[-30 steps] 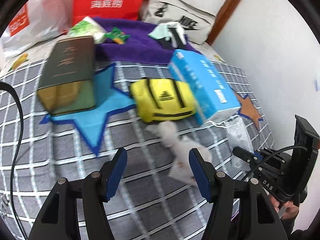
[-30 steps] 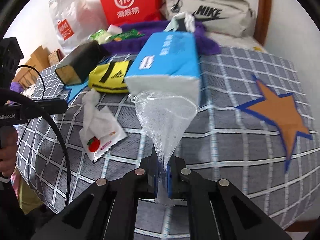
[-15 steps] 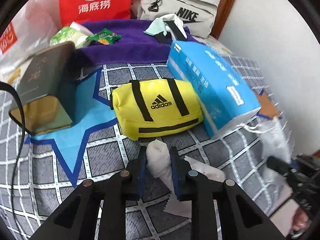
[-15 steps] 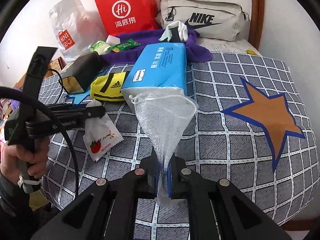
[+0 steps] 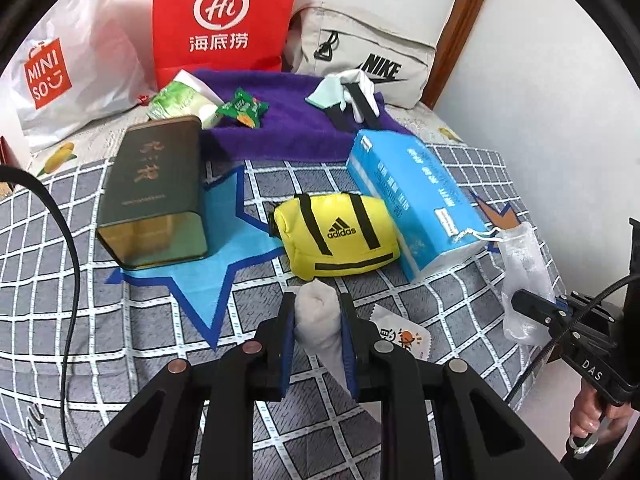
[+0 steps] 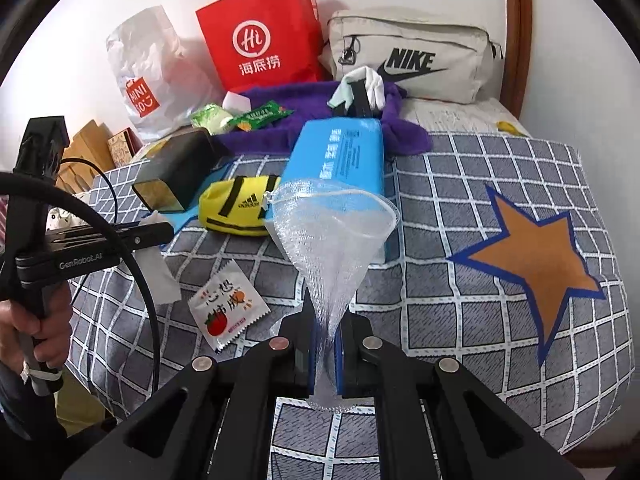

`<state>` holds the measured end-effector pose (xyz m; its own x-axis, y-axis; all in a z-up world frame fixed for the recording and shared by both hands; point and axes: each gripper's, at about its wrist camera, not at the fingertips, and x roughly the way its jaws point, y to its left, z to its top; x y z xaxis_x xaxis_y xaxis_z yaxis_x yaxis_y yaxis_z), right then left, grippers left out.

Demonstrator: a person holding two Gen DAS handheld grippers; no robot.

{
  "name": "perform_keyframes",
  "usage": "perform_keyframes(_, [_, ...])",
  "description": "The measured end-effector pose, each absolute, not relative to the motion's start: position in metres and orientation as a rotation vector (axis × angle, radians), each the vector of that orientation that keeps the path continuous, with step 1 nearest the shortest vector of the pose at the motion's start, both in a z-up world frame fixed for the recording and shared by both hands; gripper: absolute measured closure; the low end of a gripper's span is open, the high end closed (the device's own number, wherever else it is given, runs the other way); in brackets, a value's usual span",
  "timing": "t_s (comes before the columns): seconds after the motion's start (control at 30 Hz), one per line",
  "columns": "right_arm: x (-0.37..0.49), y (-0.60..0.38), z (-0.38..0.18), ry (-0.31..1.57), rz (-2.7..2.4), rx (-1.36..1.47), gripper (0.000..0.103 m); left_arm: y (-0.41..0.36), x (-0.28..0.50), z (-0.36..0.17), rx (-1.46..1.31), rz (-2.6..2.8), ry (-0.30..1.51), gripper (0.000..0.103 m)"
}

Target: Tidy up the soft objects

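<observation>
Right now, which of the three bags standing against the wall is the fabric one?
The beige Nike bag, rightmost; the red Haidilao bag is paper, and the white Miniso bag is crinkled plastic.

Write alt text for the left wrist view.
The left gripper is shut on a rolled white wipe above a checked bedspread, with a yellow adidas pouch and a blue tissue pack beyond.

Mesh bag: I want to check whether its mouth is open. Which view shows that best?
The right wrist view: the mesh bag faces the camera, mouth spread wide, pinched in the right tool. The left wrist view shows it only side-on at the edge.
</observation>
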<state>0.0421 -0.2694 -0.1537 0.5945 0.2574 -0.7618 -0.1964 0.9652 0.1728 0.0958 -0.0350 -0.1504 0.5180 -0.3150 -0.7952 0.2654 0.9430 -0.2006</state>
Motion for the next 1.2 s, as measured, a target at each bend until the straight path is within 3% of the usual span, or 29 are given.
perform_keyframes(0.5, [0.042,-0.266,-0.111,0.837,0.336,0.089,0.096,0.010,0.104,-0.103,-0.109,-0.320,0.894,0.083])
perform_keyframes(1.2, [0.143,-0.249,-0.085,0.815,0.357,0.088,0.093,0.037,0.181,-0.079,-0.075,-0.262,0.847,0.083])
